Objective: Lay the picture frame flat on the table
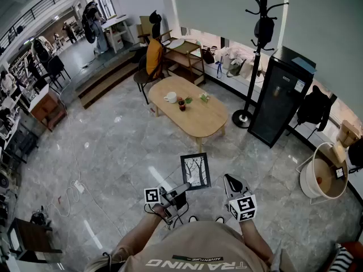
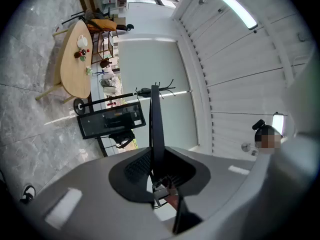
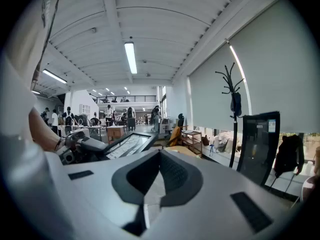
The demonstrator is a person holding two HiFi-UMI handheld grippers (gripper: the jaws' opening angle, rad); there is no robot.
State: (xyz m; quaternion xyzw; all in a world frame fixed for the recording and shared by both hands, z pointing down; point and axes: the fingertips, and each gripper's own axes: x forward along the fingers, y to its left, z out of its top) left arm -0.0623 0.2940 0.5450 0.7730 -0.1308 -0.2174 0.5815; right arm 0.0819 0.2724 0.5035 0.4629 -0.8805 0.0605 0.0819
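The picture frame, black-edged with a bare-tree print, is held in the air above the grey floor, well short of the oval wooden table. My left gripper is shut on the frame's lower left edge. In the left gripper view the frame stands edge-on between the jaws of that gripper, with the table far off at the upper left. My right gripper hangs just right of the frame, apart from it, shut and empty. The right gripper view shows its jaws together and the frame at the left.
On the table stand a white cup and small items. A chair with an orange cloth stands behind it. A coat rack and black cabinet are to the right, a white tub further right. Cables lie on the floor at left.
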